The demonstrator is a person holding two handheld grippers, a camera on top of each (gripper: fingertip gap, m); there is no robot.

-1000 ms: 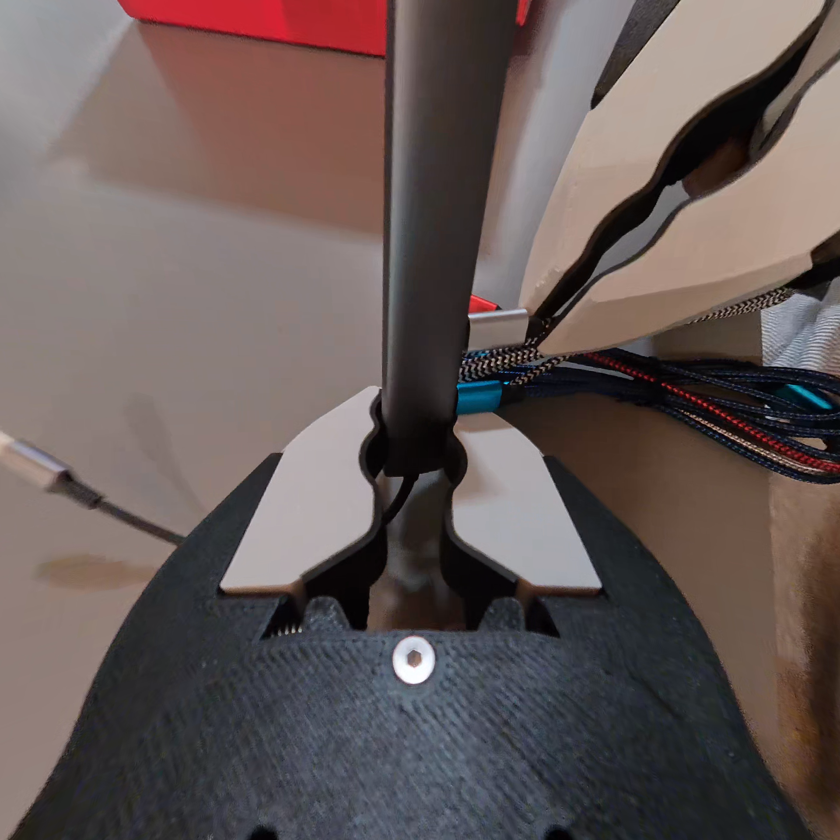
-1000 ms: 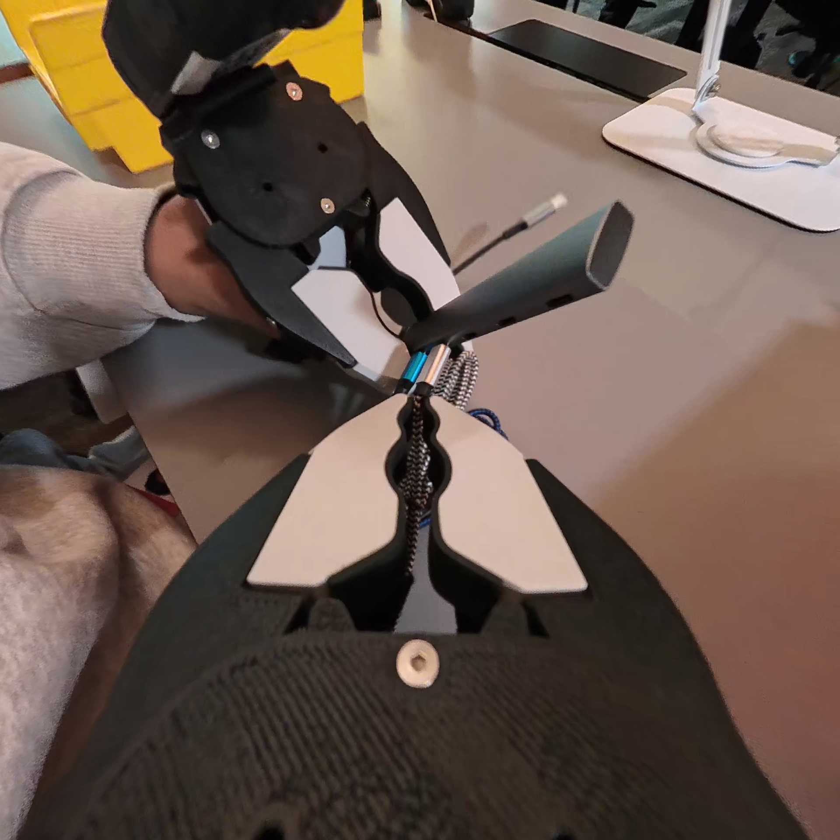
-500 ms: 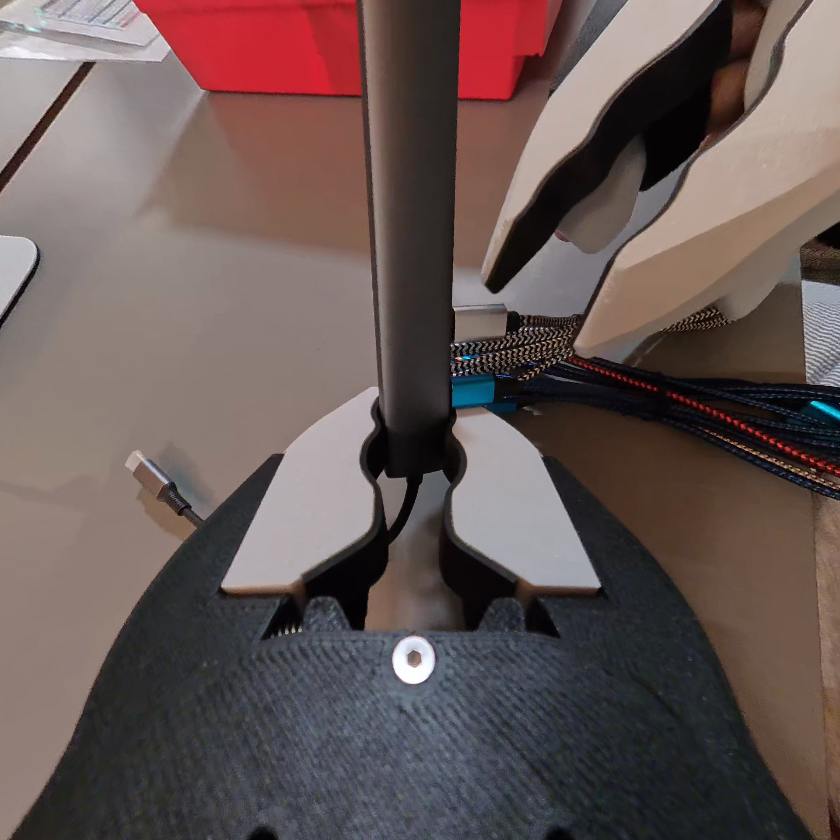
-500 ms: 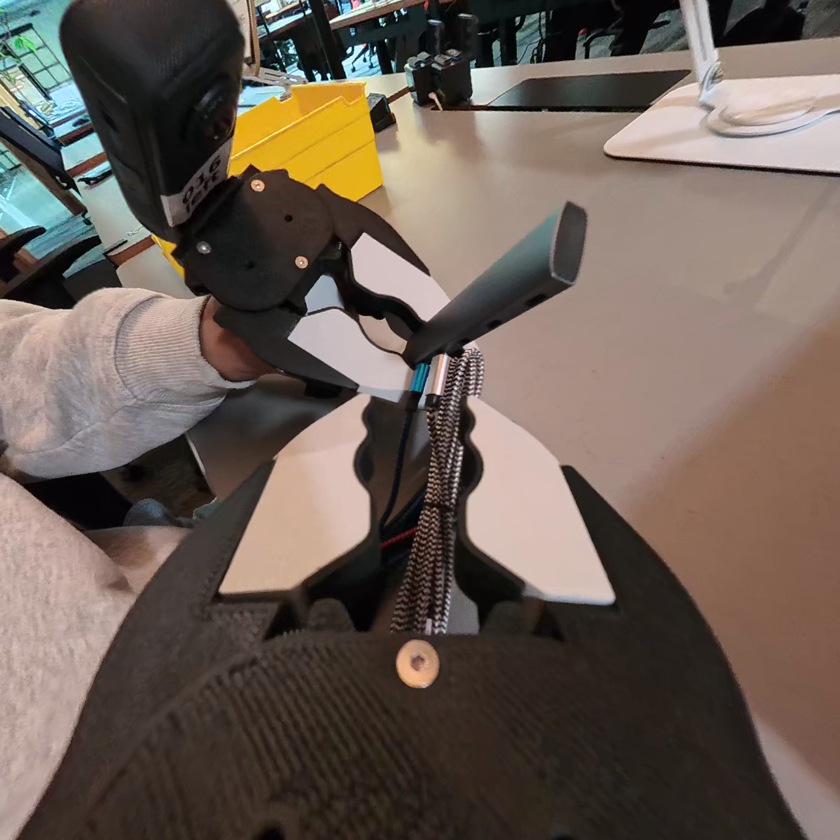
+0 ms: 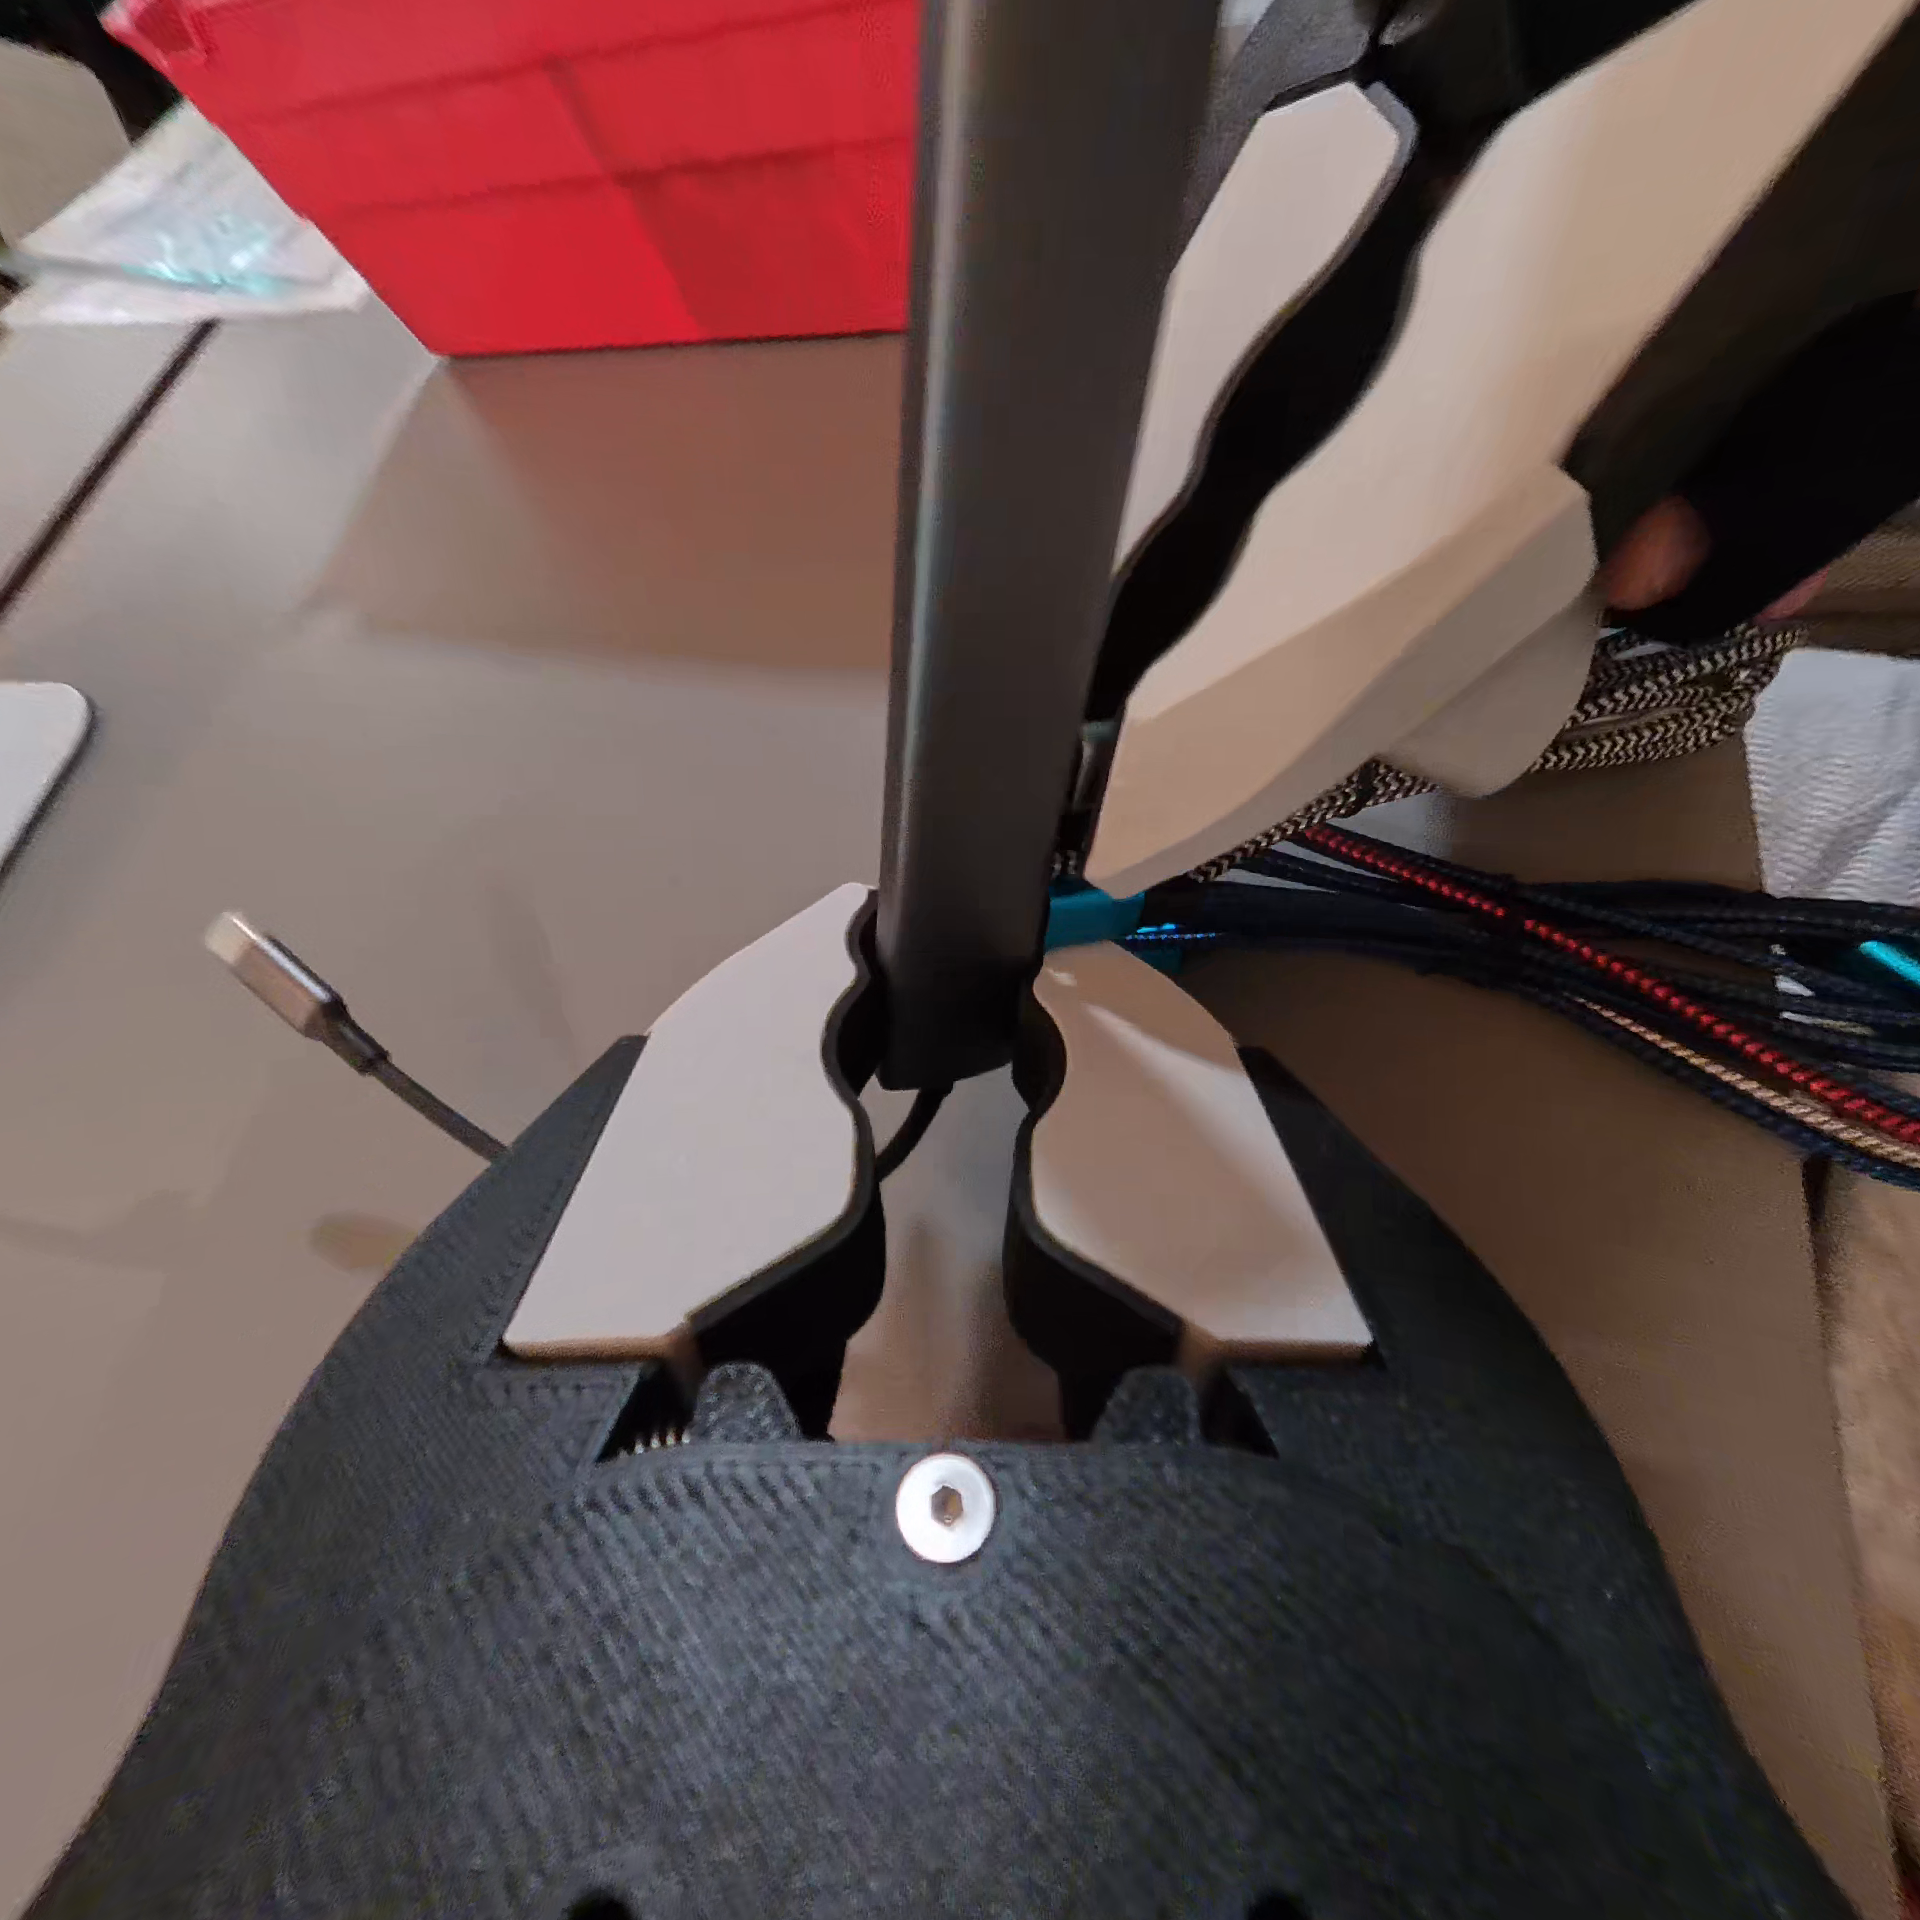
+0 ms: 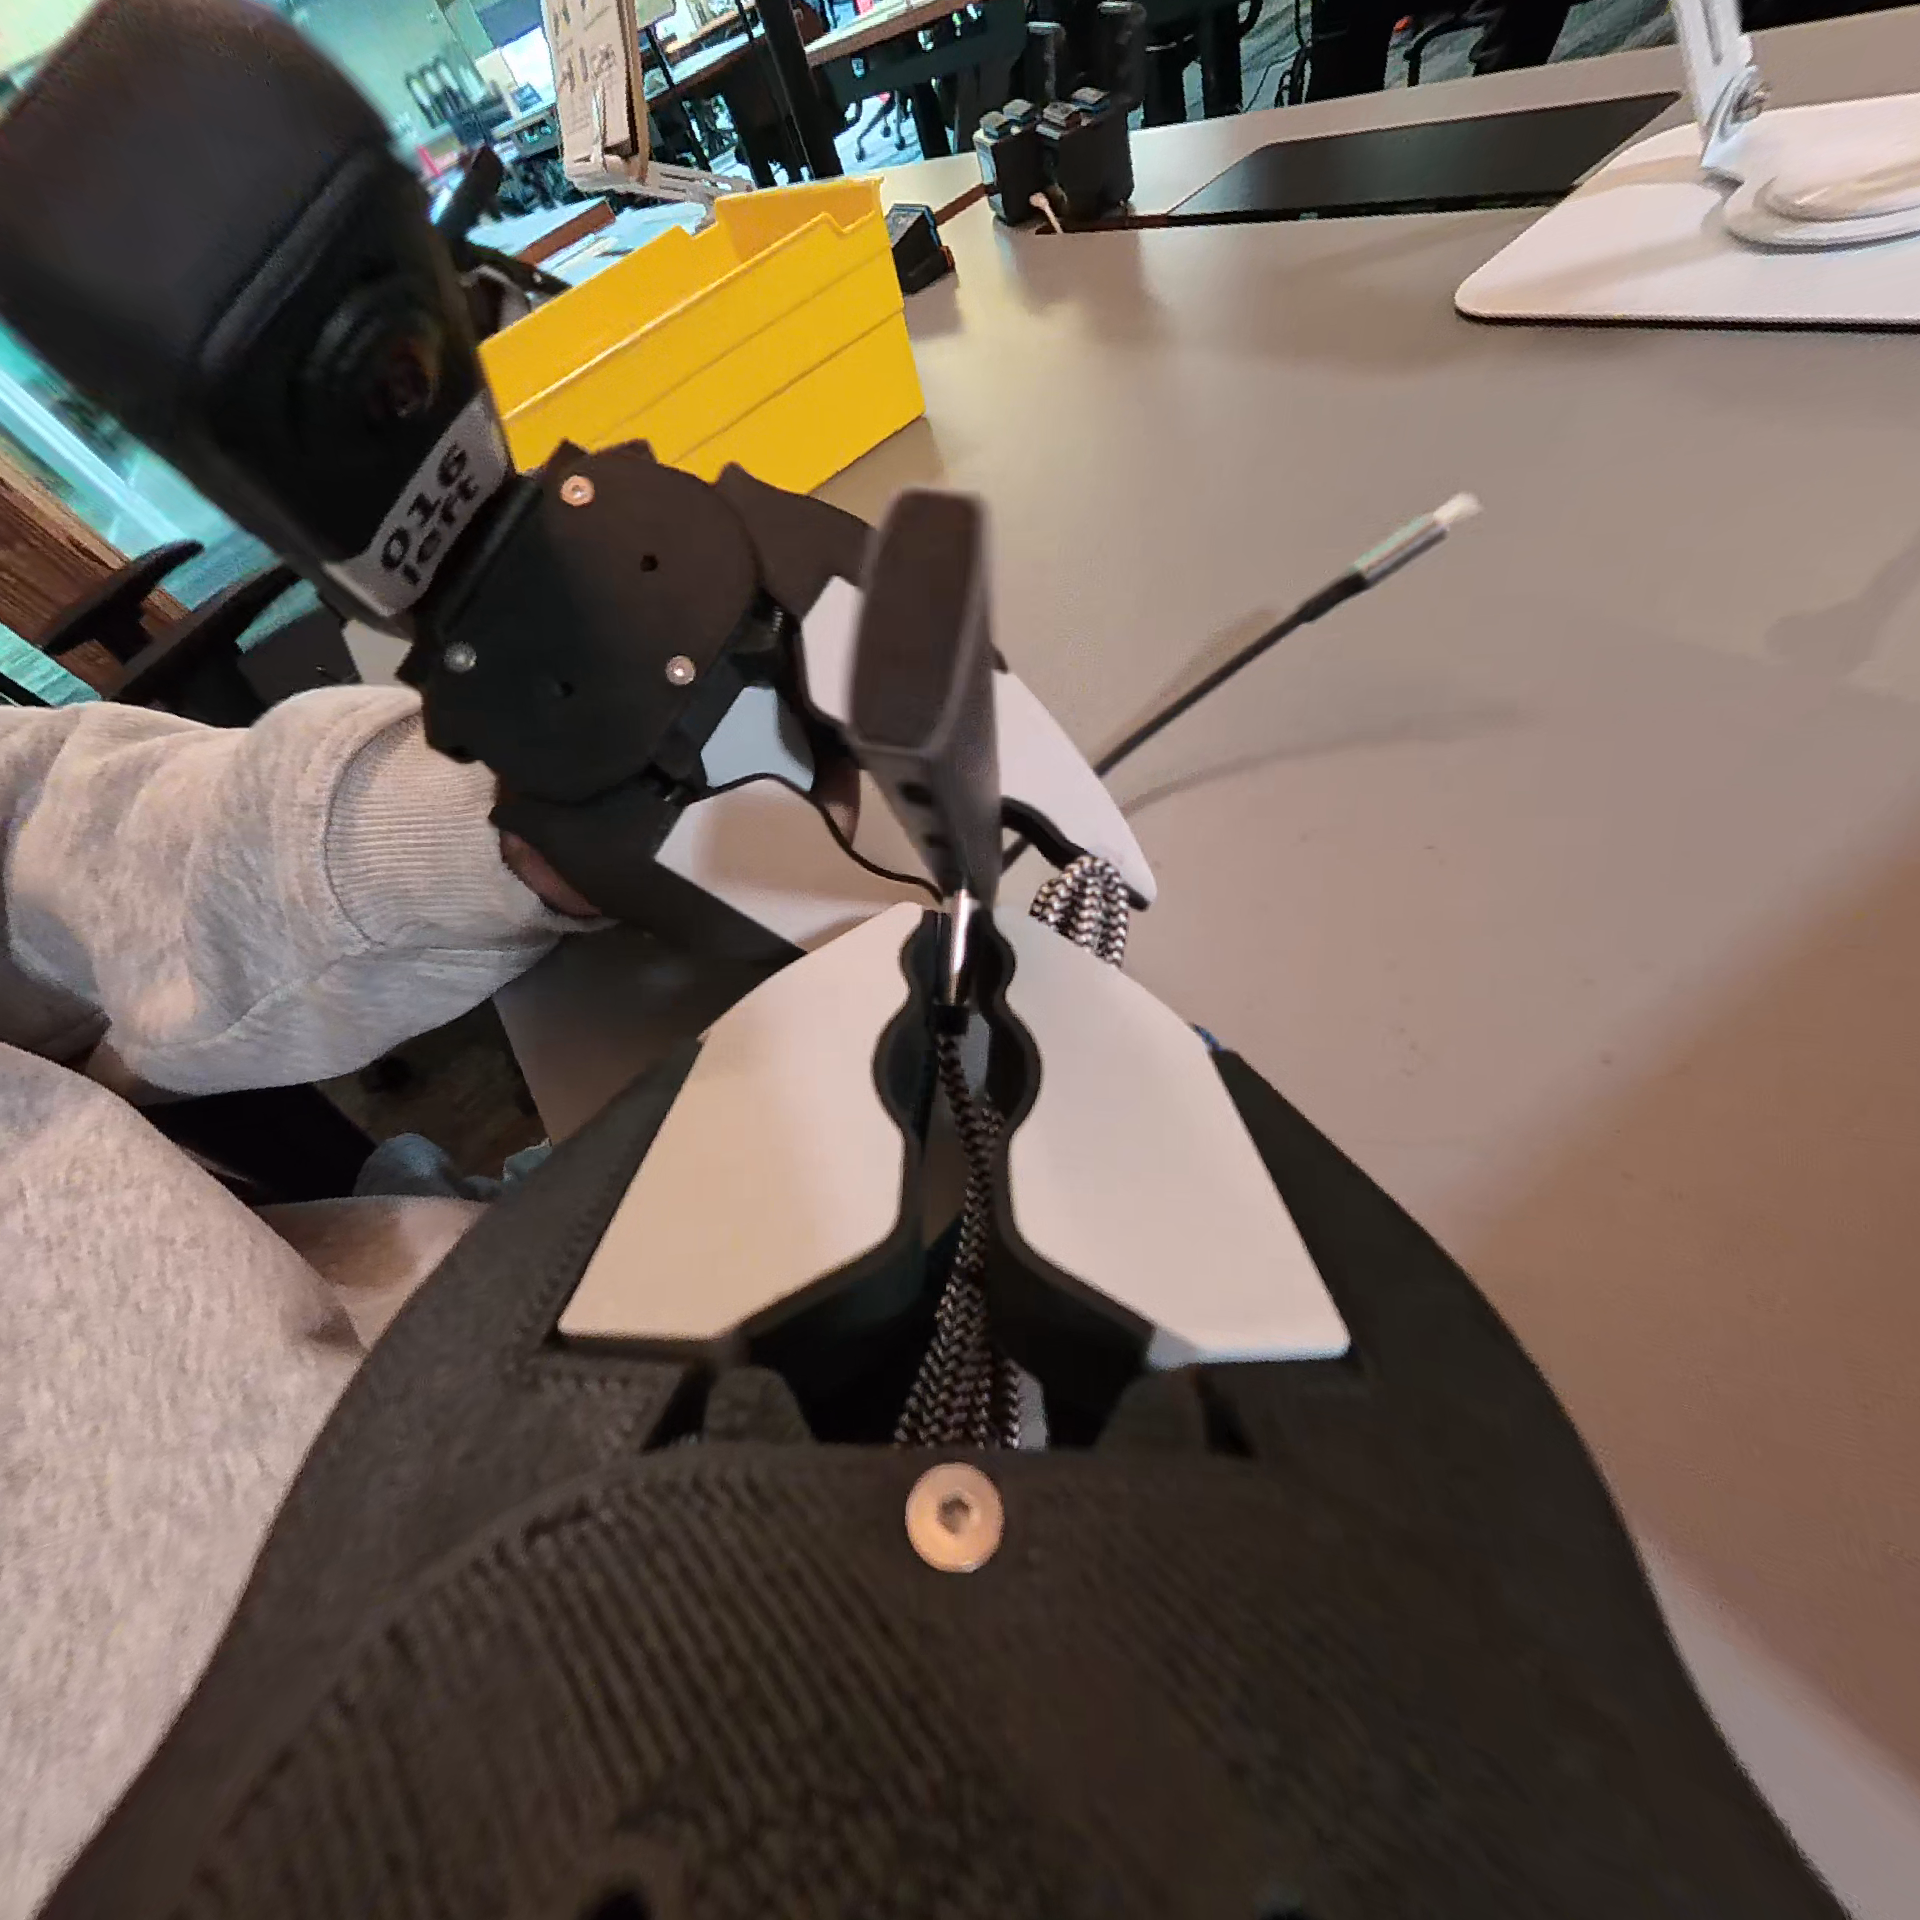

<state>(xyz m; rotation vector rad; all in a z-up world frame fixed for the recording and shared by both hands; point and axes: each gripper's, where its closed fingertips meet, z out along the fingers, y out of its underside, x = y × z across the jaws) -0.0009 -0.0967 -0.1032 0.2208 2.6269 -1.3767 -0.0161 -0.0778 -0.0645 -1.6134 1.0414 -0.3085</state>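
My left gripper (image 5: 951, 966) is shut on the near end of a long dark grey hub (image 5: 1029, 416), which sticks out forward and upward. The hub's own thin black cable ends in a silver plug (image 5: 275, 971) on the table. My right gripper (image 6: 961, 935) is shut on the silver plug (image 6: 961, 951) of a black-and-white braided cable (image 6: 961, 1247), right at the hub's (image 6: 925, 644) side ports. A blue plug (image 5: 1086, 920) sits in the hub beside it. The right gripper's pale fingers (image 5: 1351, 520) press against the hub's right side.
A bundle of braided cables (image 5: 1558, 966), dark blue and red, trails off right over the table edge. A red bin (image 5: 582, 177) stands behind the hub. A yellow bin (image 6: 707, 332), a black mat (image 6: 1403, 177) and a white stand base (image 6: 1714, 239) lie farther off. About 4 centimetres separates my left fingertips from my right.
The right gripper opened half a second ago, moved up the braided cable and has shut on its silver plug at the hub. The left gripper has swung the hub more upright.
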